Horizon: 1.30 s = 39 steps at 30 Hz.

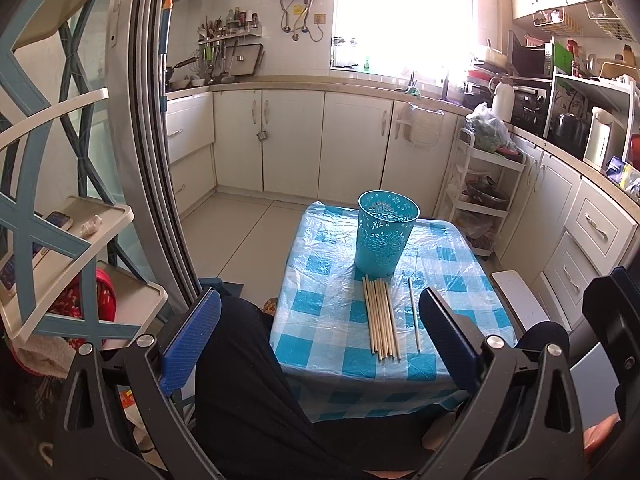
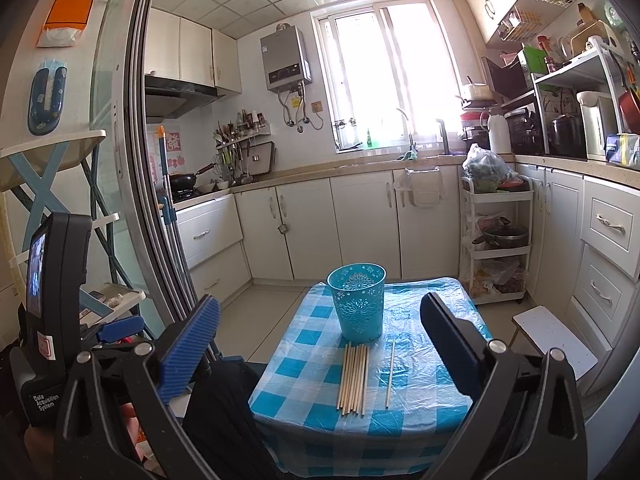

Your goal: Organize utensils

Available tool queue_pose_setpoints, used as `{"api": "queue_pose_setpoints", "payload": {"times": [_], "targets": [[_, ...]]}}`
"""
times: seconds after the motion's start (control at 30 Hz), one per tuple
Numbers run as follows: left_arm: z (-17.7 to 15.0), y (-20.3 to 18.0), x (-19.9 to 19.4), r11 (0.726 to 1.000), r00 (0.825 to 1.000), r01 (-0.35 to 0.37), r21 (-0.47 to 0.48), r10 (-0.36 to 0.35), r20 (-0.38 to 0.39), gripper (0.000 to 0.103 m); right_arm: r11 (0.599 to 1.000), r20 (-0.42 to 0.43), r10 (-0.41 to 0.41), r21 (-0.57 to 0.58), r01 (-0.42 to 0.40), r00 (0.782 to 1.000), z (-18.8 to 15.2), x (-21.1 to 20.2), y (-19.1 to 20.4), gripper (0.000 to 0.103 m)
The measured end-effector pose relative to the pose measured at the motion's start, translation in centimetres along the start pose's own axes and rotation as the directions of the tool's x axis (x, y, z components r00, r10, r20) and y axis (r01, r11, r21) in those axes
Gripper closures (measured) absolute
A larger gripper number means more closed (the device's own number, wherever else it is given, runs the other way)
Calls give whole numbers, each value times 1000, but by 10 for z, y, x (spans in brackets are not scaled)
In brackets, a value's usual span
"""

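Still at the very start, by the look of things: nothing picked up, nothing yet in the holder.

Largest first: a home kitchen, white cabinets (image 2: 360, 224) along the far and right walls, a bright window (image 2: 392, 76) above the sink side, a water heater (image 2: 285, 60) on the tiles, a sliding door frame (image 2: 144, 160) at the left, a white trolley (image 2: 496, 236) packed with pots and bags at the right.

In the middle of the floor, a small surface (image 2: 432, 368) under a blue-and-white check cloth with clear plastic over it. Near its far edge, upright, a turquoise perforated cup (image 2: 357, 300). Just in front of the cup, flat on the cloth, a bundle of wooden chopsticks (image 2: 354, 376), lying side by side and pointing toward the cup; a little to the right of the bundle, apart from it, a single chopstick (image 2: 390, 374).

Left claw (image 1: 320, 340) held back from the near edge, jaws wide apart, holding nothing. Right claw (image 2: 320, 344) likewise back and above, jaws spread wide, holding nothing.

Next move, as a judgement: down to the sticks with one claw, closing across the shafts, perhaps the lone stick first for an easier pinch; then tipping upright and lowering into the cup. Likely trouble: thin round sticks rolling on the slick plastic, and a light cup easily knocked over.
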<state>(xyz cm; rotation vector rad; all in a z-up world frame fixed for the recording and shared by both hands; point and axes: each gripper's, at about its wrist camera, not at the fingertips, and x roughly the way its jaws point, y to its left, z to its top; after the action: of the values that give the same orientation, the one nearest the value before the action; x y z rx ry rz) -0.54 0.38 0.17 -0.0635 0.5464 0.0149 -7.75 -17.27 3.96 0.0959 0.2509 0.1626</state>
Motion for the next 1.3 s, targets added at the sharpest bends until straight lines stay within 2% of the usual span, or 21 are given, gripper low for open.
{"api": "queue_pose_setpoints", "payload": {"times": [0.27, 0.3, 0.4, 0.6, 0.8, 1.17, 1.3], "targets": [[-14, 5, -1, 1000, 1000, -15, -3, 15, -11, 8, 999, 10, -12, -50, 12, 1000, -2, -5, 7, 7], [-14, 5, 0, 1000, 1000, -11, -10, 11, -20, 8, 996, 36, -15, -91, 18, 999, -5, -5, 9, 7], [-12, 4, 2, 999, 999, 11, -48, -13, -40, 8, 994, 13, -30, -105, 31, 999, -3, -2, 9, 7], [-7, 5, 4, 994, 997, 34, -101, -41, -60, 8, 999, 4, -20, -43, 20, 1000, 0, -2, 6, 7], [-9, 3, 4, 999, 1000, 4, -47, -5, -29, 8, 999, 2, -21, -41, 21, 1000, -1, -2, 6, 7], [-8, 2, 5, 999, 998, -13, -29, 12, -55, 8, 999, 4, -17, -35, 17, 1000, -1, -2, 6, 7], [-9, 3, 8, 999, 998, 2, -40, -5, -59, 8, 1000, -11, -17, -16, 17, 1000, -3, 0, 4, 7]]}}
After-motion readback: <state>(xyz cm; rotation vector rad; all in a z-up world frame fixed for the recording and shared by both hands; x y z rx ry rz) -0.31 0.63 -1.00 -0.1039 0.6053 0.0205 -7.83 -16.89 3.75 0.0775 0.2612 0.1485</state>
